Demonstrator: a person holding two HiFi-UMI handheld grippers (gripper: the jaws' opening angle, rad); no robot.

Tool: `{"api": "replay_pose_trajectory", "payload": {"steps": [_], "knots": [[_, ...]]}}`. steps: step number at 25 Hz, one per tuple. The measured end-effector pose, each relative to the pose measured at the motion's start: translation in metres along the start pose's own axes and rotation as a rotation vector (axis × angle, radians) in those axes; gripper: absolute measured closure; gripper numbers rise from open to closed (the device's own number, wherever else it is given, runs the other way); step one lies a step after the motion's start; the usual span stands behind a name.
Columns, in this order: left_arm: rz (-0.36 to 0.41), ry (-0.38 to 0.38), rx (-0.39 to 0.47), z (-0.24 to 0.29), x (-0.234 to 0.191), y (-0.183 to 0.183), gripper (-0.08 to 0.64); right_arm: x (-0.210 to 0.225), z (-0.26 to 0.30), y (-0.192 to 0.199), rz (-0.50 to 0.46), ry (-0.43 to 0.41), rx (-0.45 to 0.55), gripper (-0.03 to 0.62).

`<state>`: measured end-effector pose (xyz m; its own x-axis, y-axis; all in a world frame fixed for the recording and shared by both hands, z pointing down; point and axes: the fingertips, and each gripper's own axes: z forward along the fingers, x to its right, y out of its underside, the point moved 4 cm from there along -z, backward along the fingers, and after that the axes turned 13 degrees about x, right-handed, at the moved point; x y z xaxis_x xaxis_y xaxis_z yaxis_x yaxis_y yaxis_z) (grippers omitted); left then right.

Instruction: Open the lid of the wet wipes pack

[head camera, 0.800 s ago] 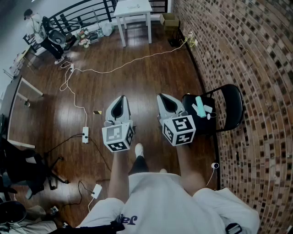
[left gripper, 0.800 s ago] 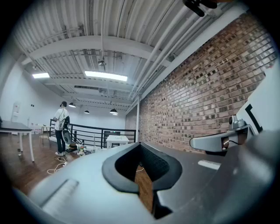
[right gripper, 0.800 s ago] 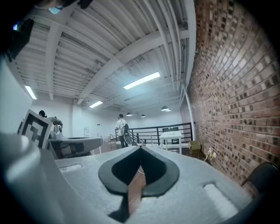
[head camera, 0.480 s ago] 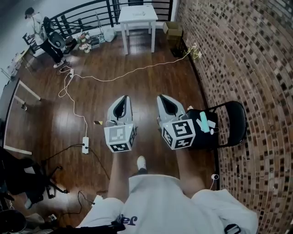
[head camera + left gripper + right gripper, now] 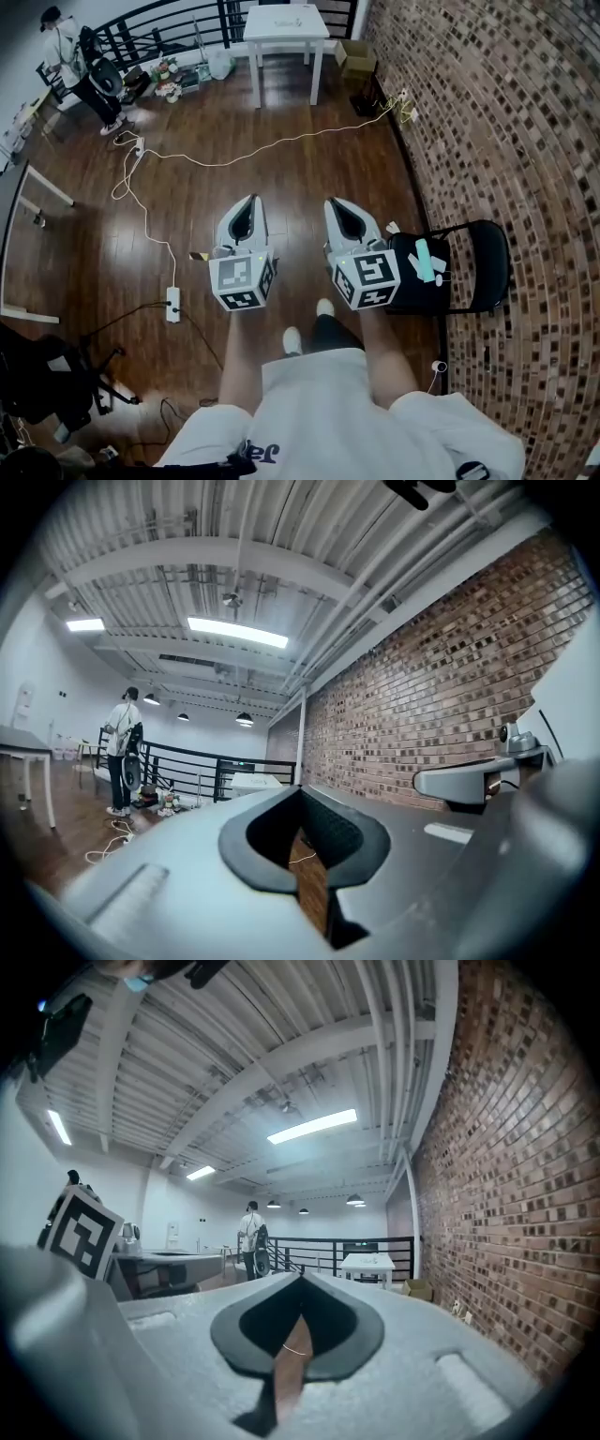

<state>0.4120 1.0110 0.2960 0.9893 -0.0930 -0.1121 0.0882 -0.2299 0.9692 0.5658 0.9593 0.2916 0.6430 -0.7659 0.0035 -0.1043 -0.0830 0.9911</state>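
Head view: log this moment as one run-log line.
left gripper: shut, empty, level | right gripper: shut, empty, level | both over wood floor | chair beside right gripper: teal item on seat, untouched

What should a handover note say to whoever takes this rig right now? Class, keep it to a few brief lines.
Left gripper: shut, empty, held level over the floor.
Right gripper: shut, empty, level beside it.
Things: a teal item lies on the chair by the brick wall, right of the right gripper. It may be the wipes pack, but it is too small to tell.
Done: nothing; neither gripper touches it.
Left: reach the chair, find the pack, open its lid.
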Motion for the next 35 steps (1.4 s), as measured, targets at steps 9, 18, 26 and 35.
{"api": "replay_pose_trajectory", "payload": {"steps": [9,18,26,35], "knots": [[0.054,-0.038,0.005,0.094,-0.047,0.013,0.543,0.035,0.114,0.018,0.028,-0.063,0.024,0.606],[0.120,-0.035,0.050,0.237,-0.077,0.006,0.543,0.096,0.265,0.008,-0.020,-0.119,0.098,0.606],[0.161,-0.091,0.038,0.319,-0.103,0.024,0.543,0.148,0.348,0.018,0.025,-0.129,0.100,0.606],[0.140,-0.095,0.020,0.415,-0.173,0.059,0.543,0.154,0.457,0.059,0.002,-0.176,0.046,0.606]]}}
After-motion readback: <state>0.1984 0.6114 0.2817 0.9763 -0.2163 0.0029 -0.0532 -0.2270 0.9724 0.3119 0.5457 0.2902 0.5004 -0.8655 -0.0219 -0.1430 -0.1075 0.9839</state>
